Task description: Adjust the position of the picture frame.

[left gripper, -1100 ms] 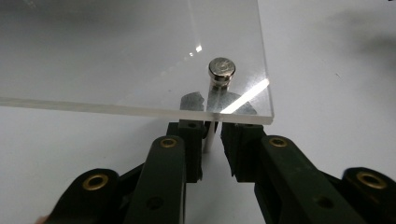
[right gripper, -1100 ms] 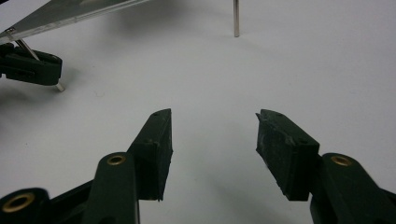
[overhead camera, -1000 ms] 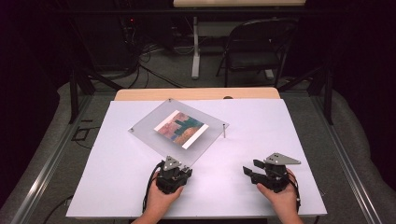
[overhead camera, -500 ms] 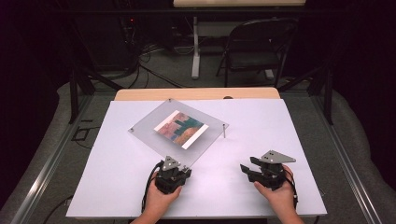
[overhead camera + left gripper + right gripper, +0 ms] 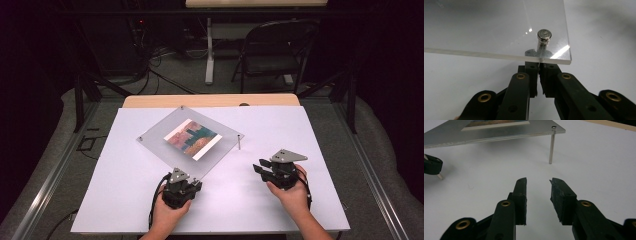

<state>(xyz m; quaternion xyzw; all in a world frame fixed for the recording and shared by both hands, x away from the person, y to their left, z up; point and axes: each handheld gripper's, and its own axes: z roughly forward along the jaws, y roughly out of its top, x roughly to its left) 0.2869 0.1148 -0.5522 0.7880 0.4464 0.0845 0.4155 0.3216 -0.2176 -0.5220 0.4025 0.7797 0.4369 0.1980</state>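
Left gripper (image 5: 539,66) view reveals a metal pin (image 5: 543,41) clamped beneath the acrylic frame (image 5: 486,27).

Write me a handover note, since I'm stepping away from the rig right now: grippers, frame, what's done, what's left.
Left gripper: shut on the metal leg under the near corner of the clear acrylic frame.
Right gripper: jaws have just been closing, nothing between them; aimed at the upright leg under the right corner.
Frame sits raised on the white table, picture inside.
Done: near leg gripped. Left: probably gripping the right leg.
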